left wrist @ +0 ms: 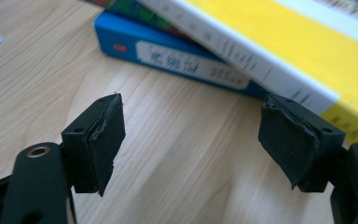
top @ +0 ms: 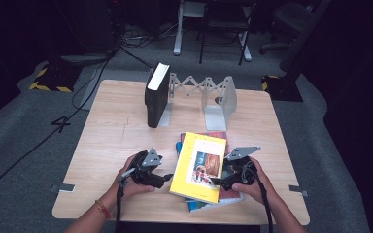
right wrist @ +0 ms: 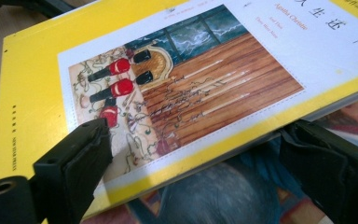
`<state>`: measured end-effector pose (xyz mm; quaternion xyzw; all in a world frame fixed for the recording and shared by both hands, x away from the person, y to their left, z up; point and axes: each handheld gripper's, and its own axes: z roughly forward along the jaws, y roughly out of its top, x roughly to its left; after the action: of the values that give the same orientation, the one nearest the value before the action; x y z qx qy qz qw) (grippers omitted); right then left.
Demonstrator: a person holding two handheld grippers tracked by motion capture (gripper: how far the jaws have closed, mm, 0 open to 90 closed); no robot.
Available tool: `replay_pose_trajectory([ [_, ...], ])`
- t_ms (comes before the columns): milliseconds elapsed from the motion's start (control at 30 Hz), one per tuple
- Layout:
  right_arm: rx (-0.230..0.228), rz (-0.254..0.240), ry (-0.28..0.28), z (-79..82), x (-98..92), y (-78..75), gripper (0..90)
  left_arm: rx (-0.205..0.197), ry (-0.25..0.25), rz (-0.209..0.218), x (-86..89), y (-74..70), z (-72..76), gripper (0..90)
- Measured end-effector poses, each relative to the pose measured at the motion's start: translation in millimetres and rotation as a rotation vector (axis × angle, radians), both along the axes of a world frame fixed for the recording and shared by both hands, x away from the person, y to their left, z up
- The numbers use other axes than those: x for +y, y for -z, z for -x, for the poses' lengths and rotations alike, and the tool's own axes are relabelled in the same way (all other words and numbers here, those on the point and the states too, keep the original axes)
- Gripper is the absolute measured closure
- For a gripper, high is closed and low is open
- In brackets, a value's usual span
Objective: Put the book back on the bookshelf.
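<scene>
A yellow paperback (top: 199,167) with a picture on its cover lies on top of a small stack of books near the table's front edge. My right gripper (top: 217,182) is at the book's right edge. In the right gripper view the yellow book (right wrist: 191,70) runs slantwise between the wide jaws of that gripper (right wrist: 196,163), one jaw over the cover and the other below the edge, and neither pad visibly presses. My left gripper (top: 166,178) stands open just left of the stack. Between its fingers (left wrist: 191,140) there is only bare wood, with a blue book (left wrist: 177,58) and the yellow one (left wrist: 307,42) beyond.
At the back of the wooden table (top: 111,145) stands a grey extendable book rack (top: 218,99), with a thick black book (top: 156,94) upright at its left end. A red book (top: 218,136) shows under the yellow one. Cables and chair legs lie on the floor behind.
</scene>
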<state>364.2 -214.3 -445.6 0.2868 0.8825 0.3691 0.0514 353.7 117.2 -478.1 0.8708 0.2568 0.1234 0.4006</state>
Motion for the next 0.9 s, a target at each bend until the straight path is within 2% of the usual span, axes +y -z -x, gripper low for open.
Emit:
replay_pose_trajectory([
  [100,0.015,-0.016,0.008,-5.6,-1.1,1.8,8.2,0.008,0.001,0.021,0.1,-2.9,-0.4,25.9],
  [267,0.013,-0.016,0.008,-9.9,1.8,2.7,4.7,0.017,0.011,0.032,0.6,-2.9,-0.8,26.0],
  [400,-0.011,-0.015,0.008,-12.6,6.0,3.8,2.8,0.019,0.004,0.028,-0.4,-1.3,-1.6,26.2],
  [500,-0.045,-0.020,0.011,-11.3,8.4,2.8,5.1,0.020,-0.001,0.025,-0.6,-0.4,-1.5,26.4],
  [600,-0.085,-0.025,0.018,-7.2,8.1,-1.0,13.3,0.020,-0.001,0.027,-0.6,0.0,-1.3,26.7],
  [900,-0.124,-0.058,-0.013,-4.6,9.5,-7.0,22.8,0.020,-0.007,0.028,-0.7,1.0,-1.0,26.9],
])
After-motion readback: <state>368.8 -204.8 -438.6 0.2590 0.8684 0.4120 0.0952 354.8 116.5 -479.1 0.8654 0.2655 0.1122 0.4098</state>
